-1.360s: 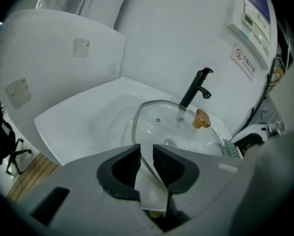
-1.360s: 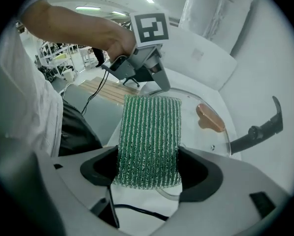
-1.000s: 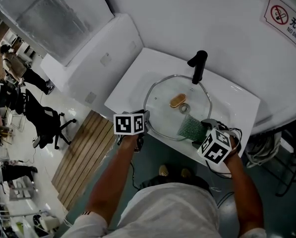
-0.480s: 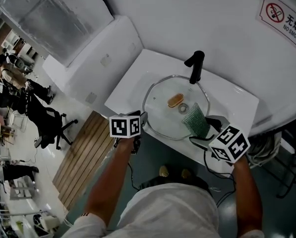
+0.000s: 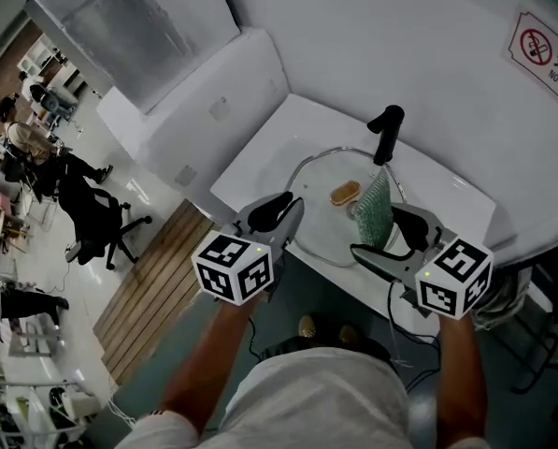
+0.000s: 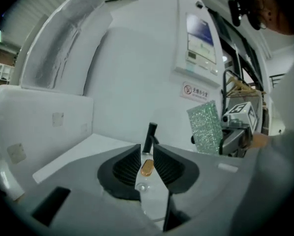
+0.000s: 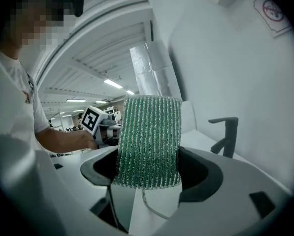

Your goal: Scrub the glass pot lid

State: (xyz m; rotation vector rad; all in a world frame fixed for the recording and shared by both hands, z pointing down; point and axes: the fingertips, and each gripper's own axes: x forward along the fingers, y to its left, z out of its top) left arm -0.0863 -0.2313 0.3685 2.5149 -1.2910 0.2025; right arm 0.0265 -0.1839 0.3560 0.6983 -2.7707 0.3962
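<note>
L gripper (image 6: 147,156): jaws just narrowing, small gap, empty
R gripper (image 5: 395,235): pinching green scrub pad (image 7: 147,141)
Lid (image 5: 321,215): flat in sink (image 5: 451,204)

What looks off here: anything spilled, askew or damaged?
Nothing spilled or damaged. The glass pot lid lies flat in the washbasin under the black faucet. One oddity for a scrub: the green scouring pad, clamped in the right gripper, stands upright above the lid, not touching it.
</note>
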